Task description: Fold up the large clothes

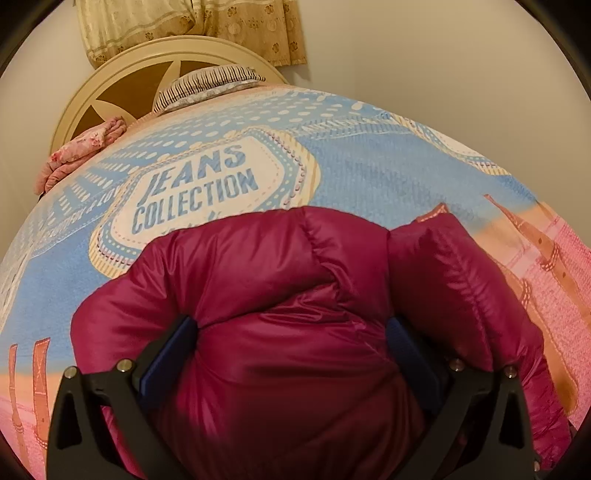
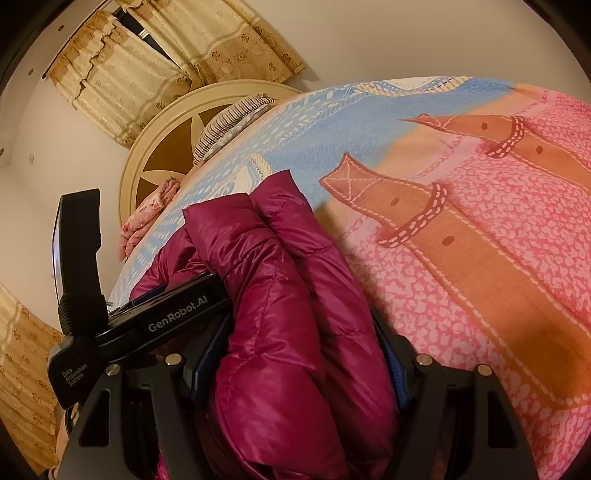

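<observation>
A shiny magenta puffer jacket [image 1: 280, 288] lies bunched on the bed over a blue and pink printed blanket [image 1: 369, 166]. My left gripper [image 1: 291, 332] has its two fingers closed against a thick fold of the jacket. My right gripper [image 2: 303, 354] squeezes another padded fold of the same jacket [image 2: 280, 295], which rises between its fingers. The left gripper's black body [image 2: 173, 317] shows in the right wrist view, just left of the right gripper. The jacket's lower parts are hidden under both grippers.
The blanket in the right wrist view [image 2: 480, 221] spreads out to the right. A striped pillow [image 1: 207, 86] and a folded pink floral cloth [image 1: 81, 151] lie by the cream round headboard [image 1: 122, 85]. Beige curtains [image 1: 192, 26] hang behind.
</observation>
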The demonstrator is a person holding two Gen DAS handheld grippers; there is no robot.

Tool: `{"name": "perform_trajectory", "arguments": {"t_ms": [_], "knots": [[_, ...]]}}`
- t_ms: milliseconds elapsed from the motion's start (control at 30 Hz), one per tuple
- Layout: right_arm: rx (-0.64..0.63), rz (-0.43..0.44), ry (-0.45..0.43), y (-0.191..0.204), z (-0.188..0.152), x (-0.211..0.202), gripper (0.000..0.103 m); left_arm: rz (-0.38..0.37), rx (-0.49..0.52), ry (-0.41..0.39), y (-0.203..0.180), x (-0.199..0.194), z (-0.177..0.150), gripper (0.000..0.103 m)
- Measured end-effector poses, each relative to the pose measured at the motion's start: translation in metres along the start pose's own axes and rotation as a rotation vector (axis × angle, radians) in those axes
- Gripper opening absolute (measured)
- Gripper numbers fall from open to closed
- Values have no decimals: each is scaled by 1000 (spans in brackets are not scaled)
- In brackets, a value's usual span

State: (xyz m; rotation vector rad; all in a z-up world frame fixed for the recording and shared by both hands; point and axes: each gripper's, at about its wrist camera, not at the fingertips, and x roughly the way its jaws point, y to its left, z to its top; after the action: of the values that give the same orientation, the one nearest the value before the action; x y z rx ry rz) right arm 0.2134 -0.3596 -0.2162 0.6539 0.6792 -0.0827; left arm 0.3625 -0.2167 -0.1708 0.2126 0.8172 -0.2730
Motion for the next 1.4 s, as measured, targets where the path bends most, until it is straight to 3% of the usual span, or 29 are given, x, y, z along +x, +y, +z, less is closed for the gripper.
{"name": "perform_trajectory", "arguments": {"t_ms": [533,700,867,1033,1133,1233,1400], "knots": [[-23,11,23,0,2,4,74,14,31,29,2,-12,0,103],[-35,109,111,-8,11,6,74,-64,-9,-84,43,-70,-27,103],[-41,197,154,-13,18,1,74,-149,-123,-109,92,-97,-68,103],[-30,283,197,-24,28,3,74,-339,-284,-89,112,-93,-92,103],[8,334,218,-33,36,5,74,-379,-266,-78,99,-83,-93,103],[10,329,248,-33,42,11,73,-394,-284,-56,92,-68,-94,103],[-24,362,348,-29,46,31,57,-475,-387,-38,104,-55,-98,103]]}}
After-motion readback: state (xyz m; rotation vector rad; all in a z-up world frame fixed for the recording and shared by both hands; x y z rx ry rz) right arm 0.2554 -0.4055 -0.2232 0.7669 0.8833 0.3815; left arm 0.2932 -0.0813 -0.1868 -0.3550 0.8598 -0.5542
